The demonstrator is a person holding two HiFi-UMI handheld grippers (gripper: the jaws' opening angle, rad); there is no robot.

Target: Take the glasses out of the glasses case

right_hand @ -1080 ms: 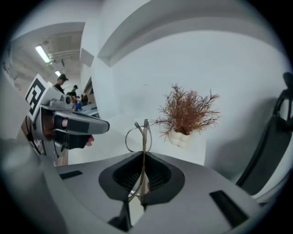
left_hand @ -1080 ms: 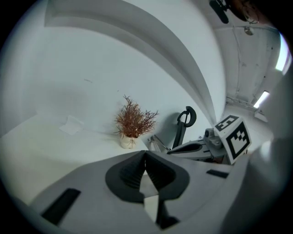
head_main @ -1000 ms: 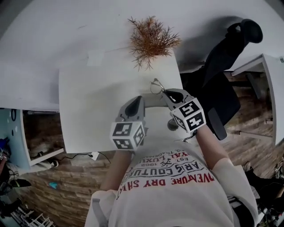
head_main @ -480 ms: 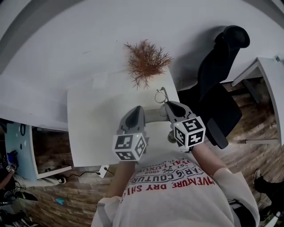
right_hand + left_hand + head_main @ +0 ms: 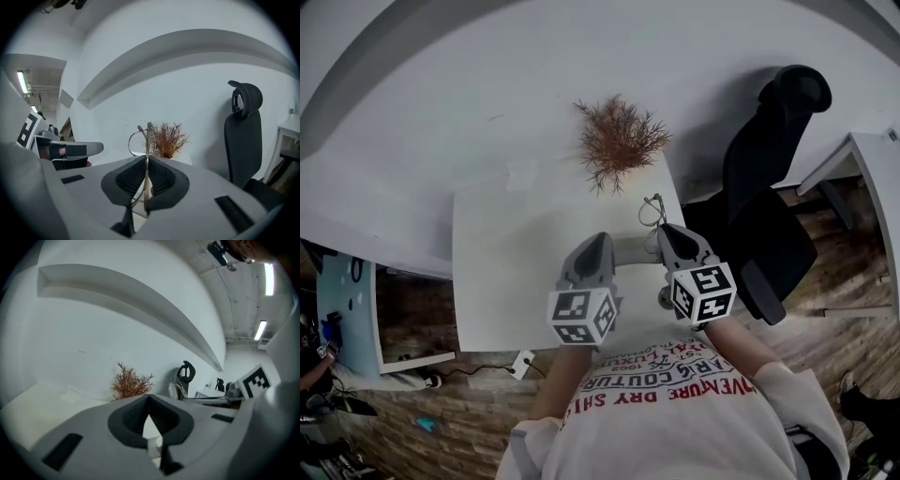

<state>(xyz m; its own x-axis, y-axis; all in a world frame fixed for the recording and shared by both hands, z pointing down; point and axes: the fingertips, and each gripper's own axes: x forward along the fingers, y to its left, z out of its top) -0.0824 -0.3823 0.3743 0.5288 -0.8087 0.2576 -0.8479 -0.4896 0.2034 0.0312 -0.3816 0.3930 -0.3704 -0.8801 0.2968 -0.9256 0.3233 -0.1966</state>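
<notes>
Thin wire-framed glasses (image 5: 653, 208) stick up from my right gripper (image 5: 664, 232), which is shut on their frame above the white table's (image 5: 516, 272) right part. In the right gripper view the glasses (image 5: 140, 138) stand on edge, with the frame pinched between the dark pads (image 5: 161, 180). A grey glasses case (image 5: 635, 249) lies between the two grippers, off the tip of my left gripper (image 5: 598, 246). That gripper's jaws are nearly closed in its own view, with a pale edge wedged low between them (image 5: 154, 446). From there the glasses (image 5: 176, 389) show to the right.
A dried reddish-brown plant (image 5: 619, 141) stands at the table's far edge by the white wall. A black office chair (image 5: 769, 216) is just right of the table, and another desk (image 5: 872, 169) is further right. The floor has a brick pattern.
Both grippers have risen over the table, the right one rolling as it lifted the glasses. The case stayed at the left gripper's tip. The head view has shifted.
</notes>
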